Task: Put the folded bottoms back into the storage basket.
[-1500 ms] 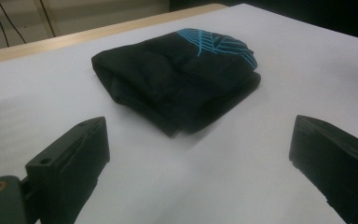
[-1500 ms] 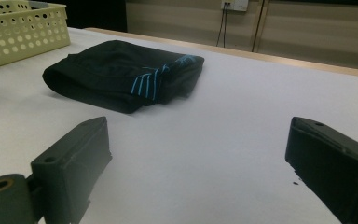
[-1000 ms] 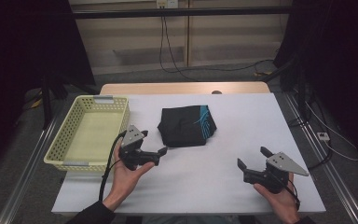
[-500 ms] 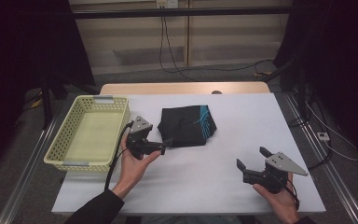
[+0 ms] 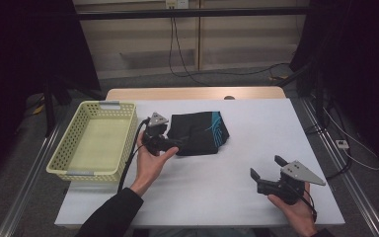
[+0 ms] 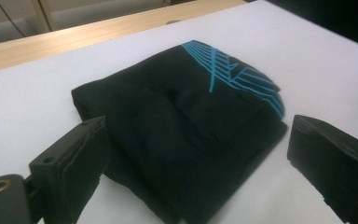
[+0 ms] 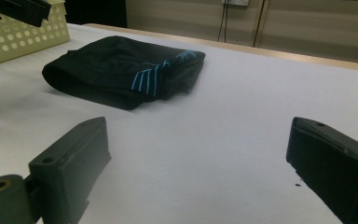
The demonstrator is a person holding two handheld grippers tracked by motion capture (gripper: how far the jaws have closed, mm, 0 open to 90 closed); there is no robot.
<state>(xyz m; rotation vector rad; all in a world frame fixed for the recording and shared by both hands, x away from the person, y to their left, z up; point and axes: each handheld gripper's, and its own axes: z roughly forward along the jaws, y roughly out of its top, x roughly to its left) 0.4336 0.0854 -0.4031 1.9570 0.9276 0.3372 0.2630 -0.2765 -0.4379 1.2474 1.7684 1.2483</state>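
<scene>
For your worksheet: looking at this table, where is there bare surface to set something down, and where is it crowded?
Free: the white table right of the folded black cloth, and the near strip between the left claw and right claw. The yellow basket holds nothing. Crowded: the gap between basket and cloth, taken by the left claw.

White table top (image 5: pixel 256 148) with a wood strip (image 5: pixel 192 94) along its far edge, grey floor (image 5: pixel 217 79) beyond. Beige panelled wall (image 5: pixel 187 34) behind, socket (image 5: pixel 177 4) up top, black cables (image 5: pixel 177 49) hanging down it. Dark curtains (image 5: pixel 24 49) either side, dim light.
</scene>
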